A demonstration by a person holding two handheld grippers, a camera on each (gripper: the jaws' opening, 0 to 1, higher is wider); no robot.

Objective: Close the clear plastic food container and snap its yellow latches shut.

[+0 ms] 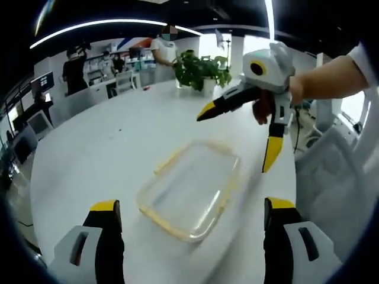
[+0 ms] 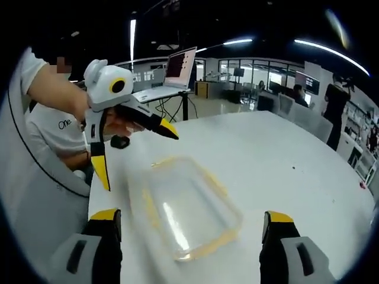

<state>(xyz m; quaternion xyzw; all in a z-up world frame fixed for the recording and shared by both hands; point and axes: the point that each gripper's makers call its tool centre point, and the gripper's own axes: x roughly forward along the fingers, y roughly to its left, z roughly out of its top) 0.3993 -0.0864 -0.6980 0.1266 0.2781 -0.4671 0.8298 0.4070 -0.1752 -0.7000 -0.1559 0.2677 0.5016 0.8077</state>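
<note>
White table (image 1: 89, 154) holds container (image 1: 190, 188) between both open grippers.

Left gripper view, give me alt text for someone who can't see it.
A clear plastic food container with yellow trim lies on a white round table, between the open jaws of the left tool. The right tool, held in a person's hand, hovers open above the container's far side, with a potted plant behind.

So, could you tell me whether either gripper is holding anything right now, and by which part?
Nothing is held. The left gripper and right gripper both hang open above the table, clear of the plastic container.
</note>
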